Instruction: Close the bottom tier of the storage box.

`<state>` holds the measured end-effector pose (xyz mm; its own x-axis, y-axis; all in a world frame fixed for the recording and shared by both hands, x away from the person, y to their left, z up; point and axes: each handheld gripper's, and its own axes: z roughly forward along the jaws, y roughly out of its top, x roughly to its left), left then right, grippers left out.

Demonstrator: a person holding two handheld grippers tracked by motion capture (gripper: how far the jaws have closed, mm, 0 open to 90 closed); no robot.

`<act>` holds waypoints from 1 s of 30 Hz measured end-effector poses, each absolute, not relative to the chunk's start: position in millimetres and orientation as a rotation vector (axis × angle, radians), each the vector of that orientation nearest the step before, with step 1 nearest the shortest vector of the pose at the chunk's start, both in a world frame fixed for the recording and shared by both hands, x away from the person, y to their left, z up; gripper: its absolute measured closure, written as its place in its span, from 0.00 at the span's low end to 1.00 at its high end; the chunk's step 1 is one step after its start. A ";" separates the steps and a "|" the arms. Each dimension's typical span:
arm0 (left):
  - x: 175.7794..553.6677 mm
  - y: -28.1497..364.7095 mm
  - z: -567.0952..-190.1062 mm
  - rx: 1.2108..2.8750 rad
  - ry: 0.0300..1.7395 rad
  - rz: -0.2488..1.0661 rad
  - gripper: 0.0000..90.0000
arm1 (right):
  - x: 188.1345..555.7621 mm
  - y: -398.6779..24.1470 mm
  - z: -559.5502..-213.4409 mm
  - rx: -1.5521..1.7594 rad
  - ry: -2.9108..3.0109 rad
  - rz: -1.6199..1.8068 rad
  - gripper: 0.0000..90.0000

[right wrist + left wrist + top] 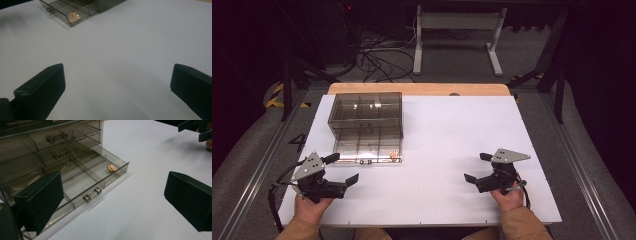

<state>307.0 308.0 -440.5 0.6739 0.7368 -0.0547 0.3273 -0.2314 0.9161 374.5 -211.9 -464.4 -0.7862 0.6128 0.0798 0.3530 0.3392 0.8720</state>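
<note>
1. Sitting at the worktop's (452,150) left rear, the smoky plastic drawer cabinet (366,116) is showing its bottom drawer (100,180) pulled out, a small tan object (112,168) lying in that drawer's right front compartment
2. Hovering just in front of the drawer, the left gripper (343,170) is gaping wide with nothing in it
3. Waiting well right of the cabinet, the right gripper (477,167) is likewise spread and empty
4. Judging the drawer light, stiff and slick, I am favouring its metal handle (92,195) for a hold

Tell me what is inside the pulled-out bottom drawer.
The open drawer holds one small tan object in its right end compartment. The left gripper's jaw hides its far left end.
</note>
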 end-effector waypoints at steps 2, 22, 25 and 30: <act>309.2 309.0 -440.2 1.829 0.839 0.482 0.08 | 374.8 -211.7 -464.9 0.859 2.346 1.413 0.00; 344.4 307.2 -447.8 2.026 0.947 0.432 1.00 | 375.7 -209.7 -466.2 0.858 2.367 1.405 0.01; 348.8 306.0 -449.5 2.041 0.965 0.415 1.00 | 376.2 -209.5 -466.5 0.863 2.372 1.408 0.01; 356.5 304.6 -453.3 2.084 0.997 0.383 1.00 | 376.2 -209.0 -466.7 0.852 2.377 1.399 0.01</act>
<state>356.5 304.6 -453.3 0.6471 0.7602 -0.0582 0.5254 -0.3894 0.7565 376.2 -209.0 -466.7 -0.7961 0.6006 0.0741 0.3562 0.3660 0.8598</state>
